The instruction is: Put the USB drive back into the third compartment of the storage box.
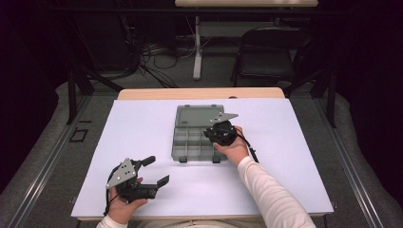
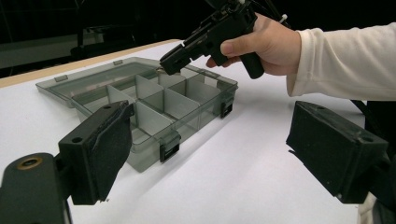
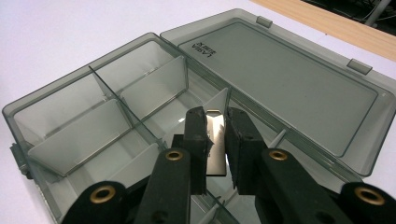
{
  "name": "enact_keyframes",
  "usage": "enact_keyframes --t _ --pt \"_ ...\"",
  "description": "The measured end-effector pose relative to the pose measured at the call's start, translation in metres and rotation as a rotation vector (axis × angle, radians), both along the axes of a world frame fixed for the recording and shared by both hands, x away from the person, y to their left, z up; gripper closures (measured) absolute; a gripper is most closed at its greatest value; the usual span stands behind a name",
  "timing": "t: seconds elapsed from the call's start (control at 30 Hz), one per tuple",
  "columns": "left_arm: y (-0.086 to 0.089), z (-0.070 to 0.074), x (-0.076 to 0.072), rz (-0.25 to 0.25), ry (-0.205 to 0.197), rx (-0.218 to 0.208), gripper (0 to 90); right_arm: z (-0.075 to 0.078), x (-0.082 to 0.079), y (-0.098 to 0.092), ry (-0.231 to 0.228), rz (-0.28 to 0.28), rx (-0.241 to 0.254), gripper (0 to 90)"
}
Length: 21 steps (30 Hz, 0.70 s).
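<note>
The right gripper was down over the far right corner of the grey compartment box, which sat open near the middle of the white table with its lid folded flat behind it. In the right gripper view its jaws stood narrow and pinched on a clear divider plate, the plate upright between the two pads and partly down inside a compartment next to the hinge side. Other dividers were seated in the box, splitting it into sections. From the left gripper view the right hand gripped the tool's handle, and the tool's nose dipped toward the back row of the box.

Over on the near left of the table, the left gripper rested in the left hand, well apart from the box. Its jaws stood wide with nothing between them, the foam pads facing across bare tabletop.
</note>
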<state>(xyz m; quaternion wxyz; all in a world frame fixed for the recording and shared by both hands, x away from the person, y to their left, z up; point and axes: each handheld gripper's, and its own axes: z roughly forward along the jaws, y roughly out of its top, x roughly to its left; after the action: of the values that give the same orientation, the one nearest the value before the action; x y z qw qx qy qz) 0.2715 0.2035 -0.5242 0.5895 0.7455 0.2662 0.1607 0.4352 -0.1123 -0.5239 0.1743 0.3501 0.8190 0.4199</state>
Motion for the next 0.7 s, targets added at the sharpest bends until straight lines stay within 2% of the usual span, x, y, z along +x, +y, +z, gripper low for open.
enact_keyframes --t 0.7 --pt "0.0001 -0.0001 0.0002 -0.004 0.006 0.001 13.5 -0.0049 0.0011 0.0040 0.012 0.007 -0.007 79.4"
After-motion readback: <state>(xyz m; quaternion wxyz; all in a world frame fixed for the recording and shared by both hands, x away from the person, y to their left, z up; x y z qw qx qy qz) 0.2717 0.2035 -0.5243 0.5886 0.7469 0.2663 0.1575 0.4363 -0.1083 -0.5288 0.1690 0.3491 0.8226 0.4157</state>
